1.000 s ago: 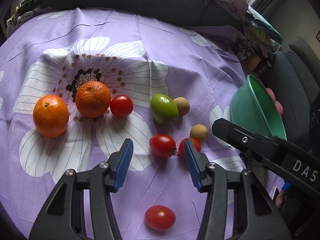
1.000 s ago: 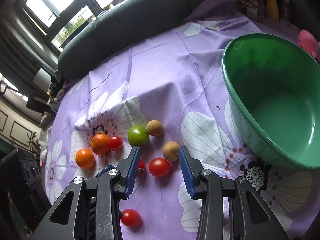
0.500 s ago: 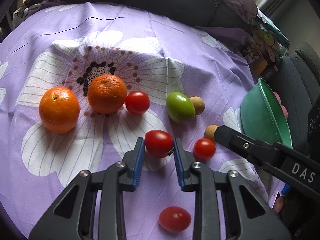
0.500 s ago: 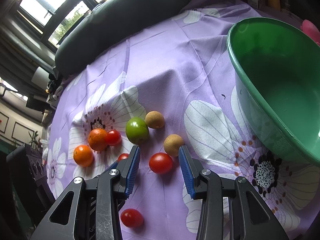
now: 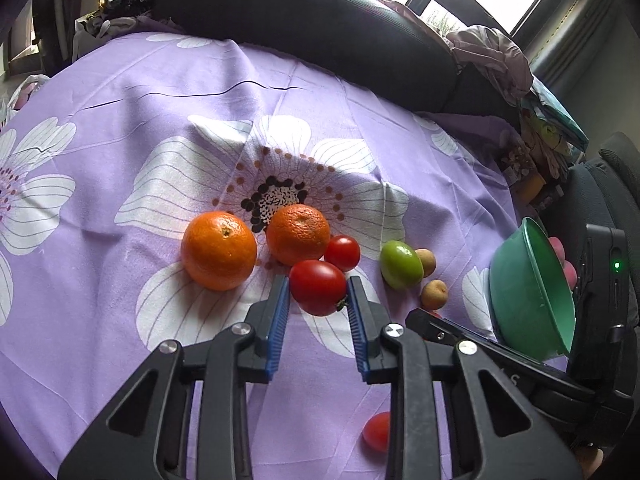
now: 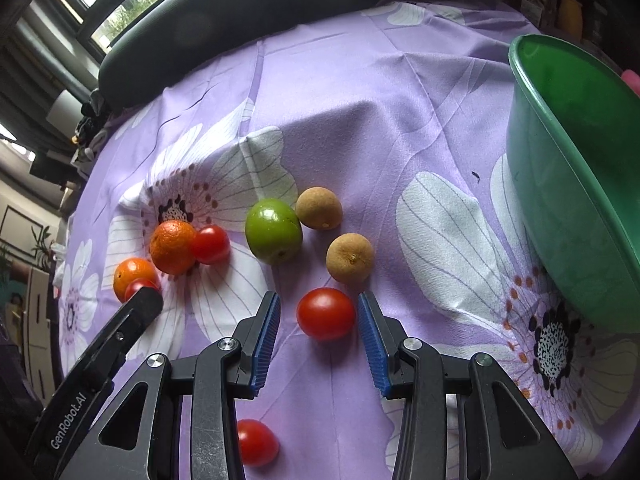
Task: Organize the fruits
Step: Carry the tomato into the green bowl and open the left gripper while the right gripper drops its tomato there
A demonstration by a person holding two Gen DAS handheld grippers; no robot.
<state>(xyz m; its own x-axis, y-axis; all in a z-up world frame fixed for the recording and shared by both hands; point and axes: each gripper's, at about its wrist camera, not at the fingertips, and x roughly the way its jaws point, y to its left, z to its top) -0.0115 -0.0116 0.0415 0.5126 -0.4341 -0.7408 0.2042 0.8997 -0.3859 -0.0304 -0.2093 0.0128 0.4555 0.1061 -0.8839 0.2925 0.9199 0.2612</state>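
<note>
My left gripper (image 5: 318,289) is shut on a red tomato (image 5: 318,286), which it holds just above the purple flowered cloth (image 5: 200,120), in front of two oranges (image 5: 219,250). In the right wrist view its tip (image 6: 140,304) shows at the left with that tomato (image 6: 138,285). My right gripper (image 6: 319,314) is open and low over the cloth, with another red tomato (image 6: 325,313) between its fingers; the pads do not press it. A green fruit (image 6: 273,230), two brown round fruits (image 6: 350,258) and a green bowl (image 6: 580,168) lie beyond.
One more tomato (image 6: 256,442) lies near my right gripper's base, and another (image 6: 210,244) rests against an orange (image 6: 172,246). A dark cushion (image 5: 300,20) borders the cloth's far side. Clutter (image 5: 536,152) stands at the right edge behind the bowl (image 5: 520,300).
My left gripper closed on a tomato and carried it up and left, toward the oranges. My right gripper sank and came forward, so a tomato now sits between its fingers.
</note>
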